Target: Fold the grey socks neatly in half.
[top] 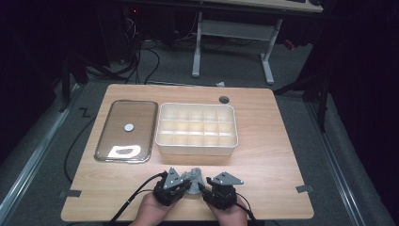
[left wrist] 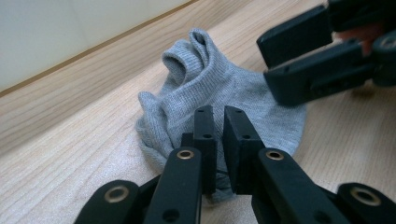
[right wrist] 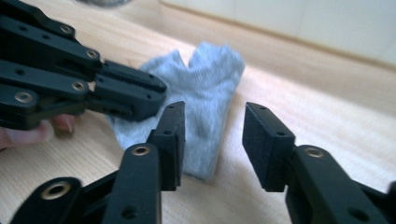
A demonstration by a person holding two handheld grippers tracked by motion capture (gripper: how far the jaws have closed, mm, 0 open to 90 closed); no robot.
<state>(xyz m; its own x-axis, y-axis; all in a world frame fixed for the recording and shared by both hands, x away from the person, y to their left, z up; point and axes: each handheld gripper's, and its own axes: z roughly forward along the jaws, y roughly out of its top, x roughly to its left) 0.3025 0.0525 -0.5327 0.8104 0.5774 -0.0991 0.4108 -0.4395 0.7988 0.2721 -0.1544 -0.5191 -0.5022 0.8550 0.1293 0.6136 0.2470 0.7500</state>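
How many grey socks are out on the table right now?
1. A single small grey knit sock lies crumpled at the near edge of the wooden table, between the two claws. The white plastic divided box looks empty, though its compartments could hide something.

Dim room, darkness at both sides. Light wooden table (top: 273, 141) on grey carpet (top: 301, 61). Beyond it, white legs of a second desk (top: 235, 33). Black cables (top: 141, 56) tangled across the floor at far left. Tape strips (top: 305, 189) near the table's front corners.
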